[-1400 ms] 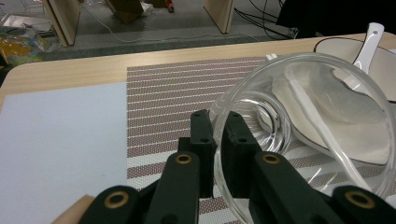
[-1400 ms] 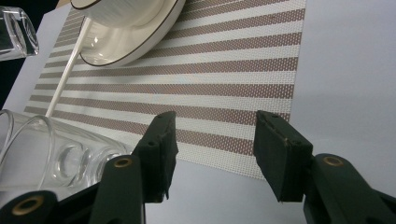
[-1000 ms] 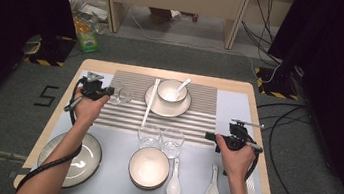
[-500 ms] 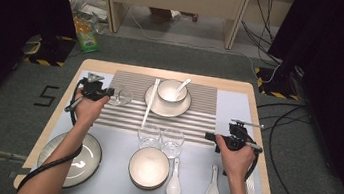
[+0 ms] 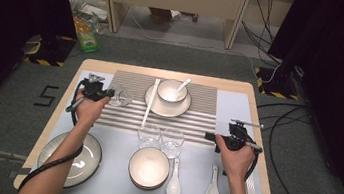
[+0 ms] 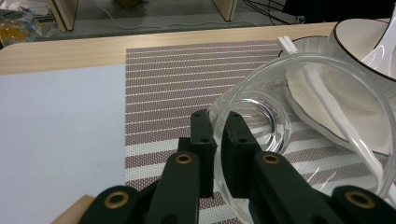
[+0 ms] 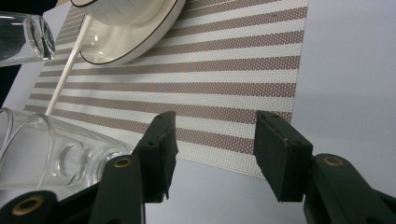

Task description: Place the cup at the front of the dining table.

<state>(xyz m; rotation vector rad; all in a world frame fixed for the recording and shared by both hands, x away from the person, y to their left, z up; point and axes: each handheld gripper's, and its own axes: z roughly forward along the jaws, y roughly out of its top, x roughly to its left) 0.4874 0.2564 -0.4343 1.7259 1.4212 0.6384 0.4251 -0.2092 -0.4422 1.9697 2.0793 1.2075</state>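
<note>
Nothing has shifted lately: the glass point(image 6: 299, 135) stays pinched at its rim by the left gripper point(image 6: 219, 154) at upper left of the high view; the right gripper point(image 7: 212, 154) fingers are kept spread, so placing is judged pending.

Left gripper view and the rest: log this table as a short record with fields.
left tongs: shut on the rim of the glass, which is tilted over the striped mat
right tongs: open, nothing between them, over the mat's near edge
centre: bowl with spoon on a plate
near edge: two glasses, bowl, two spoons, large plate
</note>
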